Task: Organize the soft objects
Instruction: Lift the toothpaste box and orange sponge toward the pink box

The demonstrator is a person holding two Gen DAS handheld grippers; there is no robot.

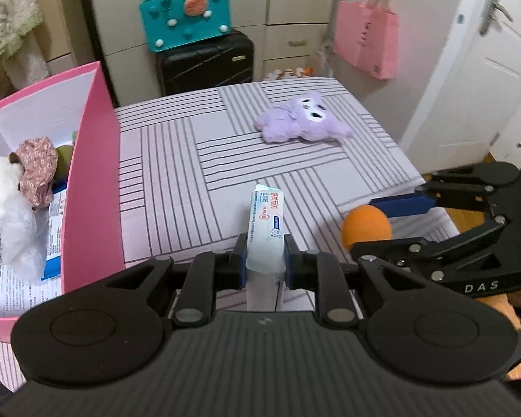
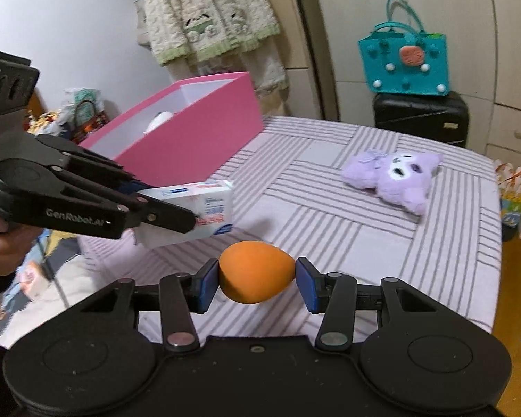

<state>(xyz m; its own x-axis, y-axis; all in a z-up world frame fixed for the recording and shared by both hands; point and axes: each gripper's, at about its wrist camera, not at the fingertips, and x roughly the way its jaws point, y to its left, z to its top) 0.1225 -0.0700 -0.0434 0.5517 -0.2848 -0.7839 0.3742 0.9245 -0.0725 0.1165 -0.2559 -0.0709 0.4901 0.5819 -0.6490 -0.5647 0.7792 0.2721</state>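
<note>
My left gripper [image 1: 263, 255] is shut on a white tissue pack [image 1: 264, 229] with blue and red print, held above the striped bed; it also shows in the right wrist view [image 2: 191, 208]. My right gripper [image 2: 257, 278] is shut on an orange soft egg-shaped ball [image 2: 256, 271], seen at the right in the left wrist view [image 1: 366, 227]. A purple plush toy [image 1: 305, 120] lies on the bed further off [image 2: 396, 177]. An open pink box [image 1: 93, 173] at the left holds a white plush [image 1: 3, 194], a floral pink soft item [image 1: 38, 170] and papers.
The striped bed sheet [image 1: 198, 160] spans the middle. A black suitcase [image 1: 208, 66] with a teal bag [image 1: 185, 14] on top stands behind the bed. A pink bag [image 1: 366, 41] hangs at the right beside a white door [image 1: 486, 69].
</note>
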